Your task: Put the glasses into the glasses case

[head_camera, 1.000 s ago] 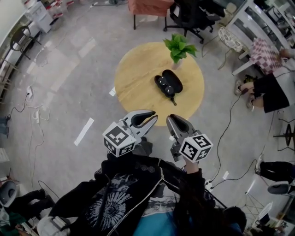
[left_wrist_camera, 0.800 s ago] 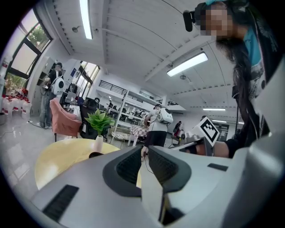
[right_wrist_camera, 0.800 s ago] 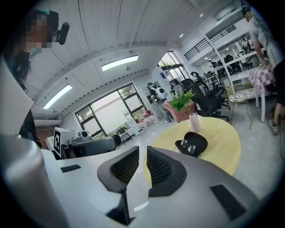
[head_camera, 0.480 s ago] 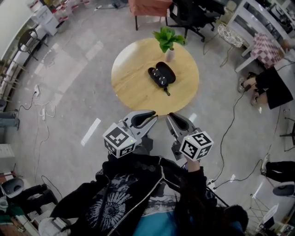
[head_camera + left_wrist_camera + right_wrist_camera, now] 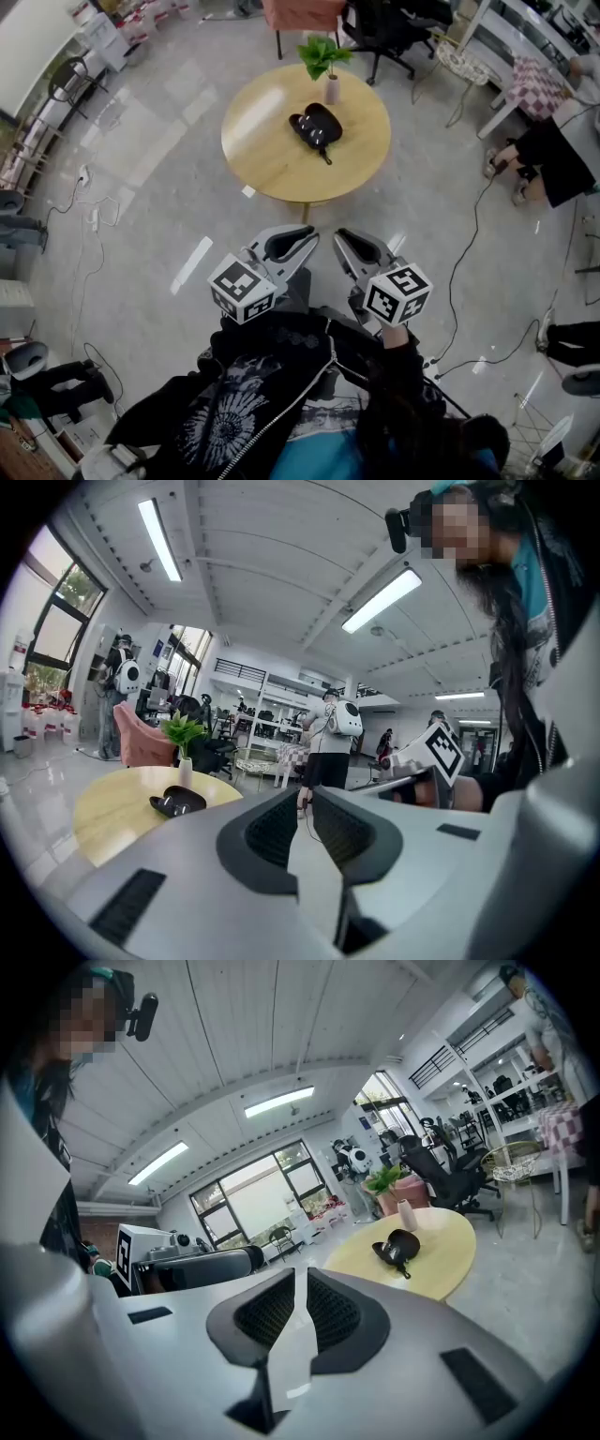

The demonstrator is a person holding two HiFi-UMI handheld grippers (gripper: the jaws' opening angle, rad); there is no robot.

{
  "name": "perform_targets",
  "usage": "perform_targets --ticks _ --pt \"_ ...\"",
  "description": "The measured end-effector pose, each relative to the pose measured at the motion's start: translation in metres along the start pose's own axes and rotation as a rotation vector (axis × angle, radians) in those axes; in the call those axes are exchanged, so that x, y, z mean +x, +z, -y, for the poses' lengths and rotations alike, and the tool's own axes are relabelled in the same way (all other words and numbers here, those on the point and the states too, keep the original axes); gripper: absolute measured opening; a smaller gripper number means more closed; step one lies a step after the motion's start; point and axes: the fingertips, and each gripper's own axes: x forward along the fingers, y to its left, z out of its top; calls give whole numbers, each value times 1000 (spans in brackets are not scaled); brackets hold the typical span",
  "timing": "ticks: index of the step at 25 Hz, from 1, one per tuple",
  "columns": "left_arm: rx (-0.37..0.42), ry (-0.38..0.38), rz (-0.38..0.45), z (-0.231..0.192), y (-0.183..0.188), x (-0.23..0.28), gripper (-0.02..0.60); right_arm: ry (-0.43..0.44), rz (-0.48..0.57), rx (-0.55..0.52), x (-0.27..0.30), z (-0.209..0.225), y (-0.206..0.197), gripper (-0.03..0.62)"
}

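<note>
A black glasses case (image 5: 317,127) lies open on the round wooden table (image 5: 272,141), with dark glasses at it and a thin arm sticking out toward the near edge. The same case (image 5: 176,802) (image 5: 398,1247) looks small and far in both gripper views. Both grippers hang over the floor close to my body, well short of the table. My left gripper (image 5: 309,236) (image 5: 305,799) shows only a narrow slit between its jaws, with nothing in it. The jaws of my right gripper (image 5: 339,239) (image 5: 300,1274) are closing on nothing, and a thin gap is left.
A potted plant (image 5: 323,56) in a white vase stands at the table's far edge. Beyond it are a pink armchair (image 5: 305,14) and a black office chair (image 5: 394,28). Cables (image 5: 469,244) trail over the floor at right, near a seated person (image 5: 553,159).
The table with the case has slid up and away in the head view. Both grippers have drawn back from it, staying side by side.
</note>
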Motion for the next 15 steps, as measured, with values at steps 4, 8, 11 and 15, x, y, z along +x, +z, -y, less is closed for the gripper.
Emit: perform_targets --ticks 4,8,11,15 --pt "-4 17 -7 36 -14 -7 46 25 -15 -7 -27 -12 -19 60" --pt "-2 34 -11 59 -22 -16 46 50 -24 -11 -42 -25 -30 58" --pt "-1 53 -8 68 -24 -24 46 66 -23 -16 -50 -35 -35 57" --pt "1 59 -9 77 -26 -33 46 76 -26 -23 -54 -44 -40 57"
